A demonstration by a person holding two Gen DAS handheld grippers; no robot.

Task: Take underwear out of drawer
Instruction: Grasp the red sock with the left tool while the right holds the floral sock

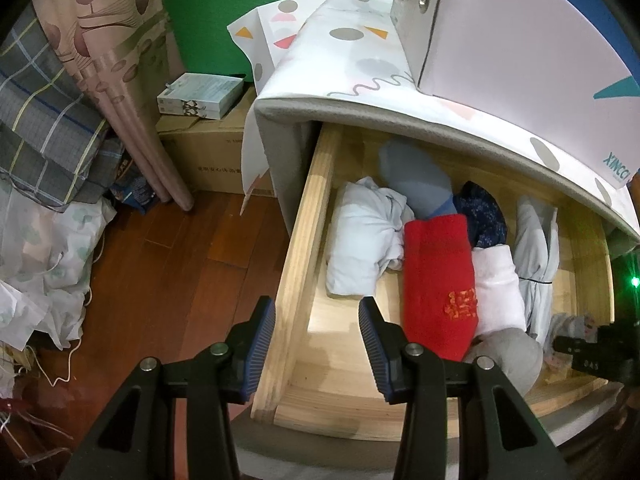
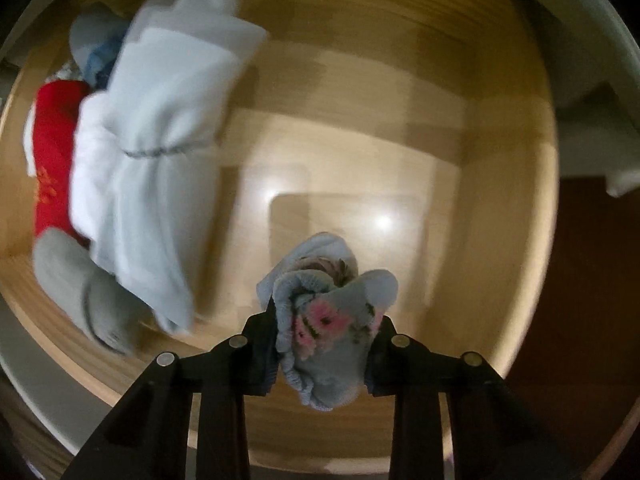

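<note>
An open wooden drawer fills the centre and right of the left wrist view. Inside lie folded clothes: a white bundle, a red cloth and a pale grey garment. The left gripper sits low in the frame, fingers spread and holding nothing, straddling the drawer's left wall. In the right wrist view, the right gripper at lower centre is clamped on floral underwear, above the drawer's bare floor.

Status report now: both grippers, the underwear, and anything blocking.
Right gripper shut on floral underwear, above drawer floor. Left gripper open, empty, over drawer's left wall. Nothing blocking.
</note>
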